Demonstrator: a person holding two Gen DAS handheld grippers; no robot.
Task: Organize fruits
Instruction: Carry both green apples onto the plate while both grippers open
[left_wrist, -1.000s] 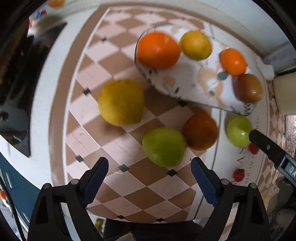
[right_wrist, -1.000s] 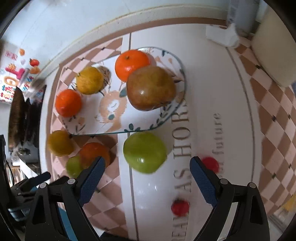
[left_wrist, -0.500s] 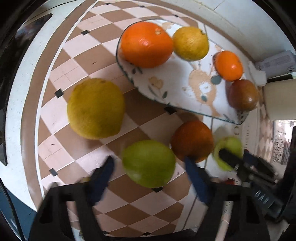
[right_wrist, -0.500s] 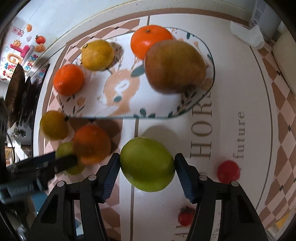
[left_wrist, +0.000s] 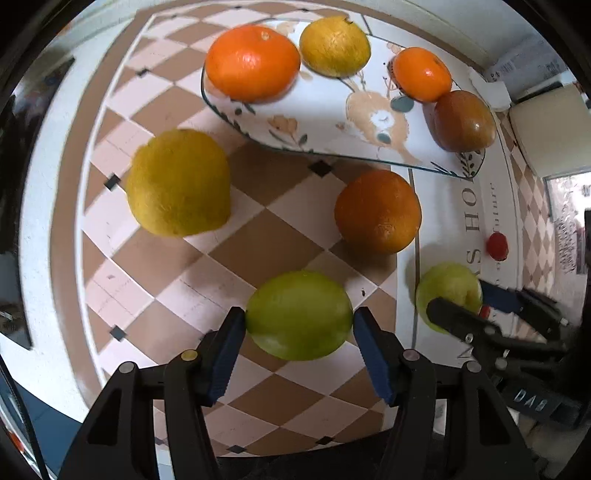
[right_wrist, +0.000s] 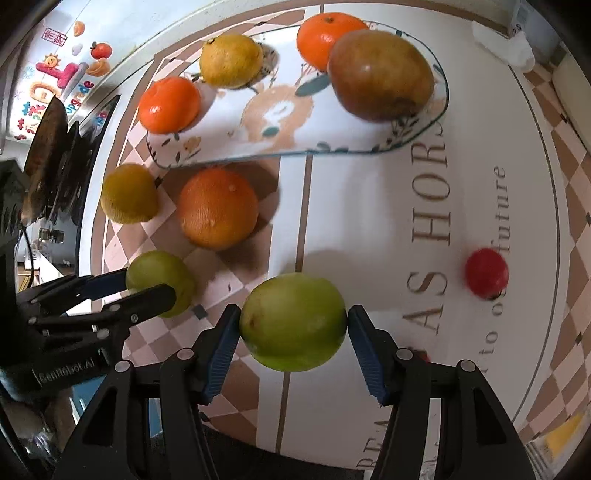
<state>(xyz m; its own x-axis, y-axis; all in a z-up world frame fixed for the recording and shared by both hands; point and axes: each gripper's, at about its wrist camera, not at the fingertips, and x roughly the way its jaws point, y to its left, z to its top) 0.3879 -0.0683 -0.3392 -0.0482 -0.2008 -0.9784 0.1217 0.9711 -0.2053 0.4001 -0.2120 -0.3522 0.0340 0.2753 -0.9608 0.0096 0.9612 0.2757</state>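
Observation:
My left gripper (left_wrist: 298, 325) is shut on a green apple (left_wrist: 298, 314), its blue pads pressed against both sides. My right gripper (right_wrist: 293, 325) is shut on a second green apple (right_wrist: 293, 322) in the same way. Each gripper shows in the other's view, the right gripper (left_wrist: 458, 301) and the left gripper (right_wrist: 147, 286). A patterned plate (left_wrist: 332, 114) beyond holds two oranges, a yellow lemon (left_wrist: 334, 46) and a brown pear (left_wrist: 463, 122). Loose on the cloth lie a big yellow lemon (left_wrist: 179, 182) and a dark orange (left_wrist: 377, 211).
A checkered and lettered tablecloth (left_wrist: 258, 236) covers the table. Small red fruits (right_wrist: 485, 272) lie on the white lettered part at the right. A white packet (right_wrist: 502, 40) sits beyond the plate. Dark objects stand off the cloth's left edge.
Both grippers came down over the two green apples and shut on them; one second ago both stood wide open above the fruit.

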